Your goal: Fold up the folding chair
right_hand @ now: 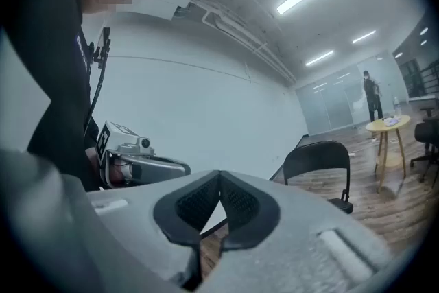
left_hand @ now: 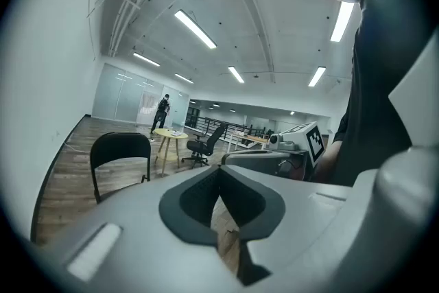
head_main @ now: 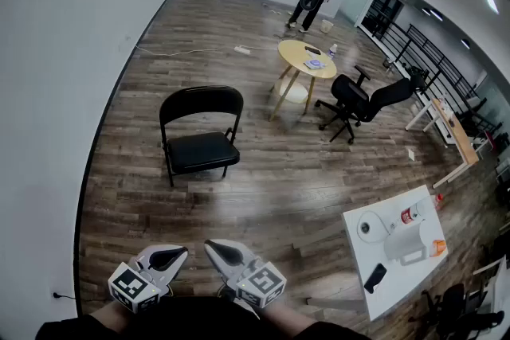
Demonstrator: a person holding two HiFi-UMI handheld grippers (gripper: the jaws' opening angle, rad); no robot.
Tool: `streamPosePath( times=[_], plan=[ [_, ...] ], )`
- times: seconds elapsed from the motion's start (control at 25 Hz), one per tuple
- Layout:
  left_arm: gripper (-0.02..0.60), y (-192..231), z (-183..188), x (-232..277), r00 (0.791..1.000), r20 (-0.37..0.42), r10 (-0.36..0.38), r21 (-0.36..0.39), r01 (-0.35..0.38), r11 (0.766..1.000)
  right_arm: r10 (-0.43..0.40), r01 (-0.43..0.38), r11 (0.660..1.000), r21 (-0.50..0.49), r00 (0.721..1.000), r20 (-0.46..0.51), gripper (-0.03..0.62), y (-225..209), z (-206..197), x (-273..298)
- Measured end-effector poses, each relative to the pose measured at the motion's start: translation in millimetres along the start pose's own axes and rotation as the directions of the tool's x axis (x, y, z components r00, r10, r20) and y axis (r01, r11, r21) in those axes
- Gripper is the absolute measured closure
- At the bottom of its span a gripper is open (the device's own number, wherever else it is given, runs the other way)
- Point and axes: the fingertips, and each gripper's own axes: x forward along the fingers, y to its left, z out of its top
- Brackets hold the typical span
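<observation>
The only markings on the tools were the black-and-white square patterns on each marker cube. White lettering ran along a dark strap on the person in the left gripper view, but it was cut off and could not be read. The print on the red-labelled bottle (head_main: 410, 212), on the white table (head_main: 374, 275) off to the right of the right gripper, was too small to read.

The folding chair (head_main: 201, 131) stood open on the wood floor, ahead of both grippers and well apart from them. It was black all over, with a rounded backrest, a flat padded seat and thin tube legs. It showed left of the jaws in the left gripper view (left_hand: 120, 156) and right of the jaws in the right gripper view (right_hand: 319, 162). Farther off beyond it stood a round yellow table (head_main: 307, 57) and a black office chair (head_main: 362, 101).

The left gripper (head_main: 169, 257) and the right gripper (head_main: 225, 252) were held low, close to the person's body, side by side and near level. Their tips were angled in toward each other, and dark sleeves showed behind them. On the left gripper (left_hand: 219, 171) the jaws were pressed together on nothing. The right gripper (right_hand: 219, 178) stood the same, its pads meeting with nothing between them.
</observation>
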Motion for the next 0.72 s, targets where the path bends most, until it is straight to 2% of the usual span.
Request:
streamPosePath(
  times=[0.44, 0.72],
  plan=[
    [0.581, 1.0, -0.6, -0.2, 1.0, -0.004, 0.002, 0.007, -0.002, 1.0, -0.007, 0.007, 1.0, 0.019, 1.0, -0.001, 0.592, -0.8, -3.3, 0.3],
    [0.581, -1.5, -0.3, -1.1, 1.0, -0.003, 0.011, 0.012, -0.01, 1.0, -0.011, 0.01, 0.999, 0.04, 0.999, 0.034, 0.591, -0.5, 0.7, -3.3]
  ],
)
